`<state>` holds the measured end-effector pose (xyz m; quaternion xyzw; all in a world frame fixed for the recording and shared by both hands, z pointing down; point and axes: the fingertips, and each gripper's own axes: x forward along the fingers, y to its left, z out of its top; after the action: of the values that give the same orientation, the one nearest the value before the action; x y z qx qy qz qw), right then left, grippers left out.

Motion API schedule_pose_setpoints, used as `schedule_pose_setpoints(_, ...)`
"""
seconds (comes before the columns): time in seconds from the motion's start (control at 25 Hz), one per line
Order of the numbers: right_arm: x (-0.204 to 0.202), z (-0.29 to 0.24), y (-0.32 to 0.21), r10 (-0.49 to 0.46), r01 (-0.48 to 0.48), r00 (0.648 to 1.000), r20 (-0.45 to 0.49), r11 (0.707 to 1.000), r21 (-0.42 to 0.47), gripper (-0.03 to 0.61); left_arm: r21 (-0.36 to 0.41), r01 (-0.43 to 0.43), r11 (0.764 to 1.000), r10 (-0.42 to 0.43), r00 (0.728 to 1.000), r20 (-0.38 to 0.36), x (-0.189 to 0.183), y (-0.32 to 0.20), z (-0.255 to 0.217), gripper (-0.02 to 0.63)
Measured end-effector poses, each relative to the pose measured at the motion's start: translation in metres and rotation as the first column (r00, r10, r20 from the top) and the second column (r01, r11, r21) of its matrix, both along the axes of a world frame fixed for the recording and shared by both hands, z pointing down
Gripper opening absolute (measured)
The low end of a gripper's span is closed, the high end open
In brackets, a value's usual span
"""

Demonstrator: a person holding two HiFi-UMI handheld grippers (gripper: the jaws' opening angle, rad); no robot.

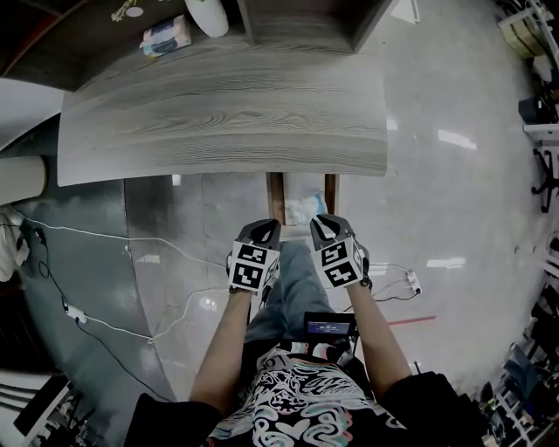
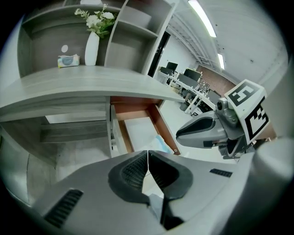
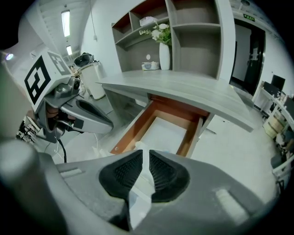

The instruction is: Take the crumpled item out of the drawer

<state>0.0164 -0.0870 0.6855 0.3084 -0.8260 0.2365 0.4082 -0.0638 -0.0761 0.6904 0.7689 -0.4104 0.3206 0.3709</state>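
Observation:
Under the grey desk [image 1: 227, 105] a brown-sided drawer [image 1: 276, 196] [image 2: 163, 124] [image 3: 131, 131] stands pulled out, white inside. A pale blue crumpled item [image 1: 306, 209] [image 2: 161, 143] [image 3: 137, 147] lies at the drawer's front end. My left gripper [image 1: 266, 229] [image 2: 148, 153] hovers just in front of the drawer, its pads pressed together with nothing in them. My right gripper [image 1: 323, 225] [image 3: 146, 153] hangs beside it, close above the item, jaws all but touching and holding nothing. Each gripper shows in the other's view: the right [image 2: 181, 135], the left [image 3: 110, 128].
On the desk's back part stand a white vase [image 1: 208, 16] [image 2: 92, 46] and a tissue pack [image 1: 166, 35]. White cables [image 1: 105, 323] and a power strip [image 1: 412, 281] run over the glossy floor. Office furniture lines the right side [image 1: 537, 113].

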Motion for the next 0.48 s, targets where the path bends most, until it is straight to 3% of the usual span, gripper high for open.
schedule_pose_setpoints(0.48,-0.017,0.054,0.0,-0.076,0.071,0.996,-0.038,0.989,-0.127,0.067,-0.071,-0.032,0.997,0.034,0.999,0.022,0.004,0.0,0.036,0.008)
